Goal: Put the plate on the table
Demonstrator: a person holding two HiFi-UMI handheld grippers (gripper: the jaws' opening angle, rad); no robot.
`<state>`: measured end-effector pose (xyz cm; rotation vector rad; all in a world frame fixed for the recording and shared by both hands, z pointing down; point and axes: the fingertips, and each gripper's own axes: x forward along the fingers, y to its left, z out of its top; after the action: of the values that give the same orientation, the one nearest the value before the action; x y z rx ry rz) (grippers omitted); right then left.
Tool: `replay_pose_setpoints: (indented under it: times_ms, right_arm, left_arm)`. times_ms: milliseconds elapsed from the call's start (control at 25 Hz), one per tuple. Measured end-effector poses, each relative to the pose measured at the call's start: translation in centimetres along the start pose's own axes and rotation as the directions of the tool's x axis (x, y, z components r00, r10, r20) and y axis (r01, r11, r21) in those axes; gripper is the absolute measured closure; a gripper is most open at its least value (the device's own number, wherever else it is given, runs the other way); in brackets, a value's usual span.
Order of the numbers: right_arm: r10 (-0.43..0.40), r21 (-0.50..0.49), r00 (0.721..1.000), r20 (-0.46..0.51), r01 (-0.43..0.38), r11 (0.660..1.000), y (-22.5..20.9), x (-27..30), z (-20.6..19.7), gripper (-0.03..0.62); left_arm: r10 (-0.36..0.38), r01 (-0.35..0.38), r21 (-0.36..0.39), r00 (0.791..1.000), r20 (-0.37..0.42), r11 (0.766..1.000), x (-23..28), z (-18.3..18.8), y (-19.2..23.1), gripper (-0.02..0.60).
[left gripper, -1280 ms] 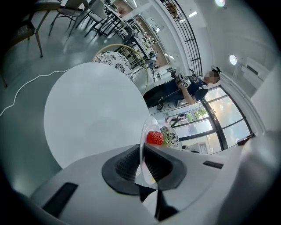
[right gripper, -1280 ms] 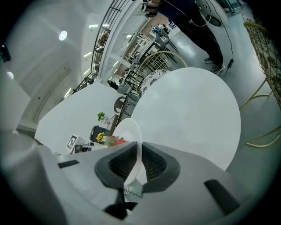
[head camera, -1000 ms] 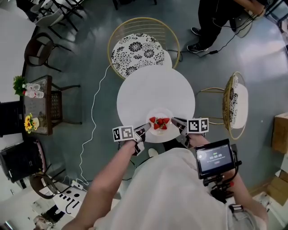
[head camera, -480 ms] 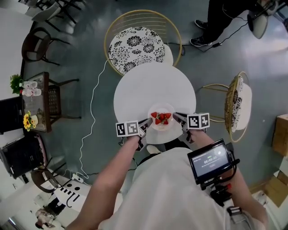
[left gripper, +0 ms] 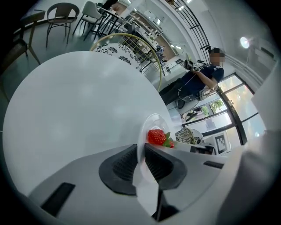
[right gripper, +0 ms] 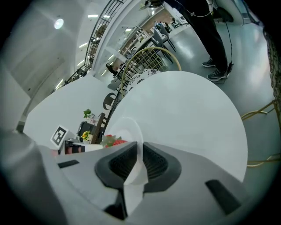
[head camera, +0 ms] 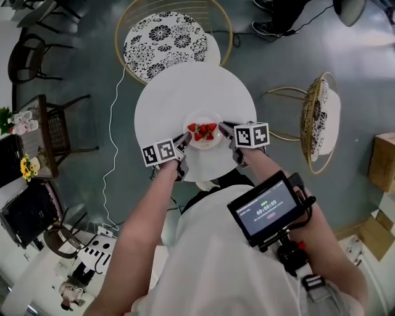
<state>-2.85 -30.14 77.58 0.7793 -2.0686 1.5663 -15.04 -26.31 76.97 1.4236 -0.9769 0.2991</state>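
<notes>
A clear plate (head camera: 203, 123) carrying red strawberries (head camera: 202, 131) is over the near half of the round white table (head camera: 166, 102). My left gripper (head camera: 183, 141) is shut on the plate's left rim (left gripper: 141, 145), a strawberry (left gripper: 156, 136) showing just past its jaws. My right gripper (head camera: 223, 128) is shut on the plate's right rim (right gripper: 131, 132). In the right gripper view the strawberries (right gripper: 113, 141) peek out to the left of the jaws. Whether the plate touches the tabletop I cannot tell.
A wicker chair with a black-and-white patterned cushion (head camera: 162, 44) stands at the table's far side, and another wicker chair (head camera: 320, 129) to the right. A person's legs (head camera: 281, 15) are at the top. A white cable (head camera: 110, 142) runs along the floor on the left.
Both grippers and the plate have moved farther over the table, away from its near edge. The head view has shifted, so the table sits higher and more to the left.
</notes>
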Motion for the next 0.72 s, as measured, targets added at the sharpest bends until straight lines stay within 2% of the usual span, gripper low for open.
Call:
replay_pose_setpoints:
  times_ms: [200, 720]
  right_arm:
    - [-0.026, -0.036, 1.0, 0.004, 0.026, 0.999, -0.3, 1.0, 0.3, 0.572]
    - [-0.097, -0.213, 0.995, 0.007, 0.096, 0.972, -0.4, 1.8, 1.7, 0.563]
  left_arm:
    - [0.022, -0.022, 0.009, 1.0, 0.012, 1.0, 0.6, 0.5, 0.8, 0.543]
    - [0.079, -0.08, 0.028, 0.996, 0.041, 0.996, 1.3, 1.5, 1.2, 0.534]
